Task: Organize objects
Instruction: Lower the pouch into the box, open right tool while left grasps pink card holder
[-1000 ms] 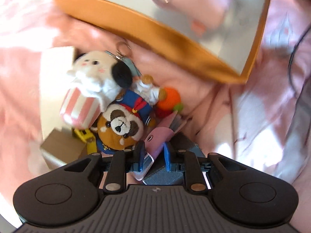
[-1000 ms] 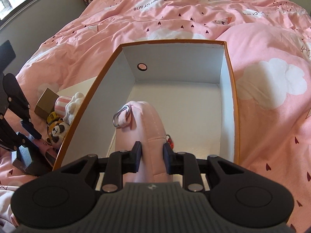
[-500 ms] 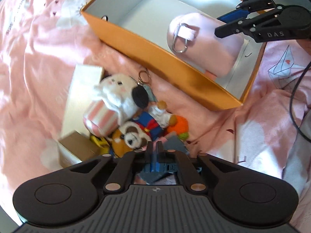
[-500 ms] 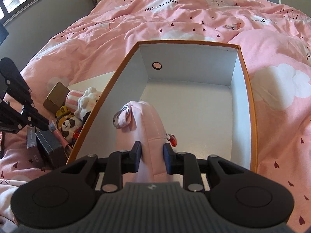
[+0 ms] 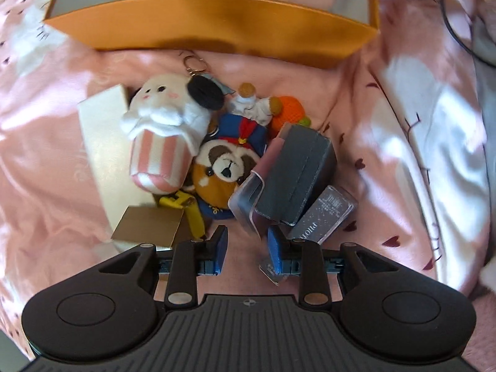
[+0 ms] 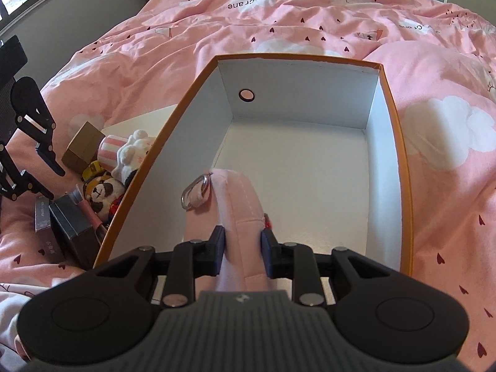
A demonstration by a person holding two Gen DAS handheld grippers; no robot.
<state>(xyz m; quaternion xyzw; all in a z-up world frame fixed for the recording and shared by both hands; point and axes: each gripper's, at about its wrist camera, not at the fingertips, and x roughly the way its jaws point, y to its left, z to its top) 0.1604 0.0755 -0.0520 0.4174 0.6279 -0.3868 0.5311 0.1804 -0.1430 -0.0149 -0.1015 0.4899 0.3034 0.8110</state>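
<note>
Evidently soft and light, the pink pouch (image 6: 229,204) sits pinched at its near end by the right gripper (image 6: 241,241) inside the orange box (image 6: 400,167), while the left gripper (image 5: 246,249) hangs released over the plush toys (image 5: 192,142).

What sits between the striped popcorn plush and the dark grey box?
In the left wrist view, a raccoon plush lies between the popcorn plush and the dark grey box.
</note>
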